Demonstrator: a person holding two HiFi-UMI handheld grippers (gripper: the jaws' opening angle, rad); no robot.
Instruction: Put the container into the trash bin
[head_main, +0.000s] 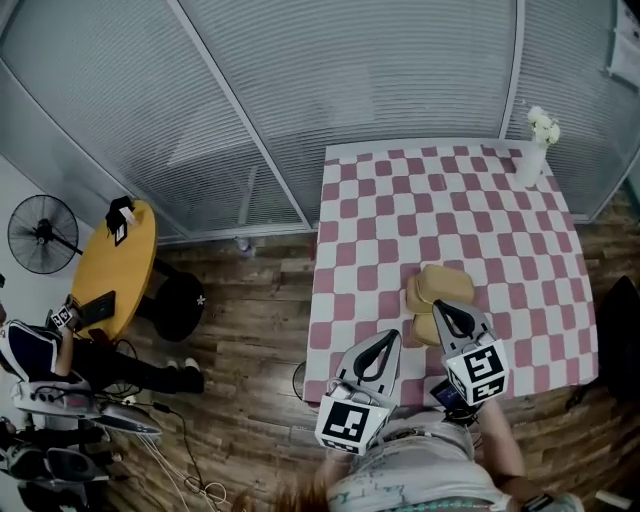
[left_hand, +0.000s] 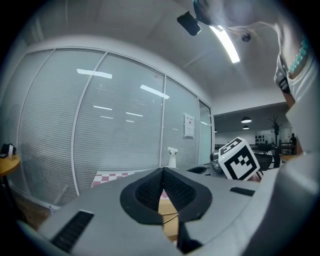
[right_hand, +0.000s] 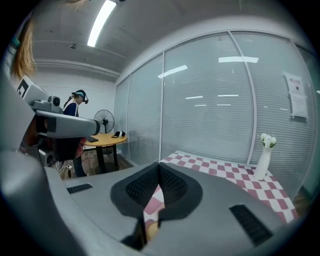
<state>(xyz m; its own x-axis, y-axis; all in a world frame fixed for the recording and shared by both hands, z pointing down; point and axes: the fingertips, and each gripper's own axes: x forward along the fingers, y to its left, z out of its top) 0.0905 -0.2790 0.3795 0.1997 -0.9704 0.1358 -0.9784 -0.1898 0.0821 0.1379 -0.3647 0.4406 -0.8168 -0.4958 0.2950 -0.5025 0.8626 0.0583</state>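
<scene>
The tan container (head_main: 445, 285) sits on the worktop (head_main: 360, 200), on a pink and white checked cloth, near the front edge and a bit to the right. It looks like a few tan pieces stacked close together. The right gripper (head_main: 438, 304) points at the near side of the container. Its jaws are pressed tight together with nothing between them. From the head view its tip lies over the container's near edge, but I cannot tell if it touches. The left gripper (head_main: 392, 336) is just beside the container on the left, over the front part of the worktop. Its jaws are also closed tip to tip and hold nothing, and a bit of the tan container shows past them in the left gripper view. A white vase (head_main: 530, 160) with white flowers stands at the far right corner of the worktop, well apart from the container. Behind the worktop is a glass wall with blinds (head_main: 300, 80). Off to the left, on the wood floor, are a round yellow table (head_main: 115, 265), a fan (head_main: 42, 235) and a seated person (head_main: 40, 360).
</scene>
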